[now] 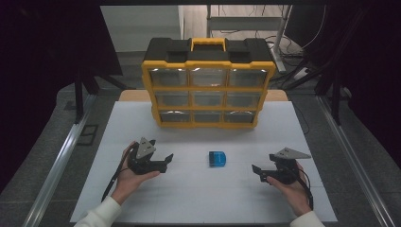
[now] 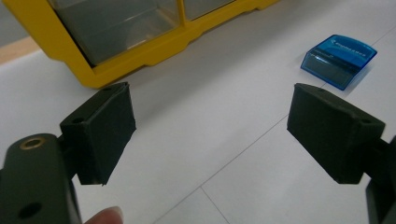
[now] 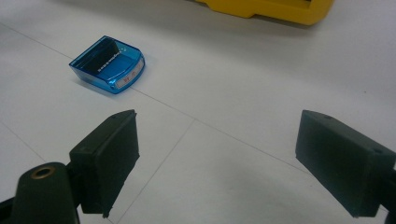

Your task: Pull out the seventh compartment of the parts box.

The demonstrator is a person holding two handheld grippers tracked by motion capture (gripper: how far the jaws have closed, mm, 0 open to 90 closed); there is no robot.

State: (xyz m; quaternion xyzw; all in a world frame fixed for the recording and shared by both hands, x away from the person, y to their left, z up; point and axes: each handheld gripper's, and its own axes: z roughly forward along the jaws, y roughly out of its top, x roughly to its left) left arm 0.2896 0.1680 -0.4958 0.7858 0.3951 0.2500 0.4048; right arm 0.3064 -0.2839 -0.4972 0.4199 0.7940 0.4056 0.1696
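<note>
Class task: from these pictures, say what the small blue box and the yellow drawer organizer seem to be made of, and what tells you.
Small blue box: likely glossy translucent plastic; light passes through its walls. Yellow drawer organizer: apparently moulded matte plastic frame, with clear, reflective drawer fronts.

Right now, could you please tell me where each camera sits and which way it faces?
High view: above the person's side, facing forward and down on the white table, yellow drawer cabinet, blue case; both hands, left tool, right tool show.
Left gripper view: on the left tool, facing the cabinet's bottom corner and the case; open jaws, a fingertip.
Right gripper view: on the right tool, facing the case; open jaws.
All views share the blue case.
</note>
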